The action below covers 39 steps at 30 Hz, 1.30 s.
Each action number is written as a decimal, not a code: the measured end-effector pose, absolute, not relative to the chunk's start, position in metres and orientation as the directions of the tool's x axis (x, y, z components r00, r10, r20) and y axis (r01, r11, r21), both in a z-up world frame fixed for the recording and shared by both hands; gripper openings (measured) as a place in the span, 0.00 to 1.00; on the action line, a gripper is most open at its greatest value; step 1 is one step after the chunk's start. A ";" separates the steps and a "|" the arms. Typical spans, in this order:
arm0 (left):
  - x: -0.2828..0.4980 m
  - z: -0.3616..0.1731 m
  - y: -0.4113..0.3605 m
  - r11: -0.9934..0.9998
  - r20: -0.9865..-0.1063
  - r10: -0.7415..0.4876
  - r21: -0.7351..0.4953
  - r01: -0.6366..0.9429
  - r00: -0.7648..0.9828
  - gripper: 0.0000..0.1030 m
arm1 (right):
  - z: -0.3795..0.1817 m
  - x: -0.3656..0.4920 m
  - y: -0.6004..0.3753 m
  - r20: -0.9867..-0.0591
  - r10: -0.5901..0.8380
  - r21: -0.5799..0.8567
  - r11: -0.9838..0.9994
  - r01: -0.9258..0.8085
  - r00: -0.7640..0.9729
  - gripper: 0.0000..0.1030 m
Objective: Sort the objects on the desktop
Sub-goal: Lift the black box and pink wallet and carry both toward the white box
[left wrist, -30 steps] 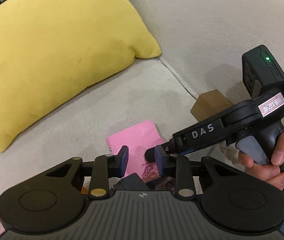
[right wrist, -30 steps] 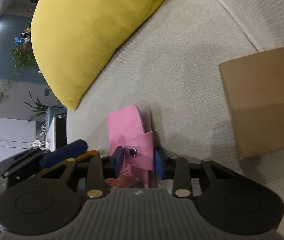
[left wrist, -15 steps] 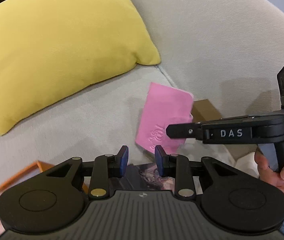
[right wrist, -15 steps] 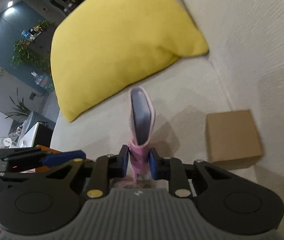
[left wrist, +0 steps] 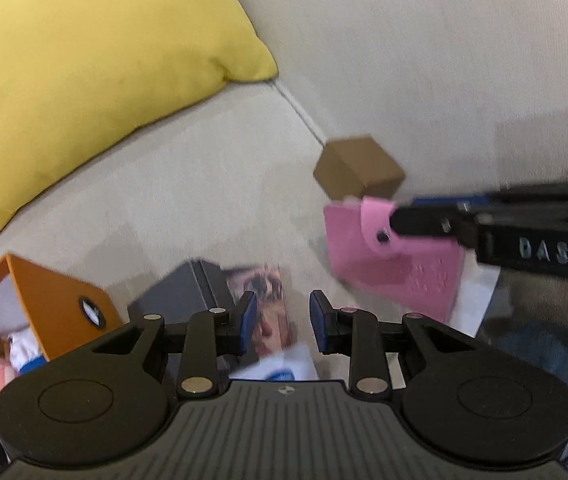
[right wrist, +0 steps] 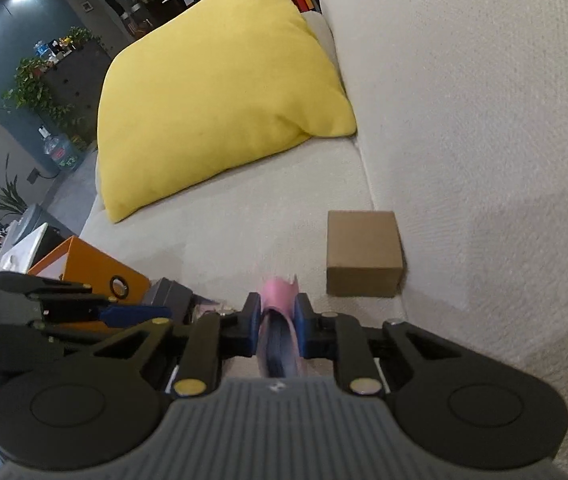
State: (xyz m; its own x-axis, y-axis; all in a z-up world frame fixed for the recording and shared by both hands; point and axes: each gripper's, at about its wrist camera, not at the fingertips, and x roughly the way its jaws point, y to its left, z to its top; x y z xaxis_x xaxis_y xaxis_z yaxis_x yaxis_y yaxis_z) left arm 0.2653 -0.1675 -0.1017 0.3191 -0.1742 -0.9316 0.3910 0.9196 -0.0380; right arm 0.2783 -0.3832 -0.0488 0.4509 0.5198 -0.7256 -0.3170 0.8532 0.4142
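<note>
Left wrist view, left to right. Lower left of the frame we see an orange box (left wrist: 58, 300) with its open side facing left and some striped and white soft items beside it, too blurred to name. Upper left is a yellow cushion (left wrist: 96, 60) lying on the beige sofa (left wrist: 423, 40). At bottom centre sits our left gripper (left wrist: 280, 316), jaws apart with nothing between them, hovering over a dark grey box (left wrist: 180, 292) and a printed picture card (left wrist: 272, 308). Right of centre a brown cardboard box (left wrist: 357, 168) rests on the seat against the backrest. Just below it the pink wallet (left wrist: 395, 264) is held off the seat, and the right gripper (left wrist: 399, 222) comes in from the right edge and pinches it at the snap flap.

Right wrist view, left to right. Lower left we see the left gripper body, and behind it the orange box (right wrist: 92, 268). The yellow cushion (right wrist: 220, 92) fills the upper centre. At bottom centre the right gripper (right wrist: 278, 324) is clamped on the pink wallet (right wrist: 278, 292), which stands edge-on between the blue pads (right wrist: 252, 322). Just right of it and further back sits the brown cardboard box (right wrist: 361, 252), touching the sofa (right wrist: 483, 100) backrest.
</note>
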 end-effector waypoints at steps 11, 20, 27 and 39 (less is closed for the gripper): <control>0.249 -0.123 -0.189 0.925 -0.943 -0.044 0.086 0.370 0.330 0.34 | -0.054 0.271 -0.380 -0.720 0.559 0.425 0.823 -0.376 0.411 0.23; 0.244 -0.106 -0.192 0.900 -0.894 0.043 0.228 0.372 0.445 0.35 | -0.057 0.272 -0.376 -0.717 0.575 0.435 0.811 -0.390 0.394 0.25; 0.269 -0.124 -0.198 0.871 -0.897 0.195 0.344 0.351 0.396 0.52 | -0.058 0.271 -0.375 -0.719 0.576 0.435 0.809 -0.395 0.389 0.25; 0.288 -0.145 -0.214 0.798 -0.897 0.319 0.429 0.423 0.307 0.58 | -0.059 0.271 -0.373 -0.722 0.579 0.437 0.806 -0.398 0.380 0.27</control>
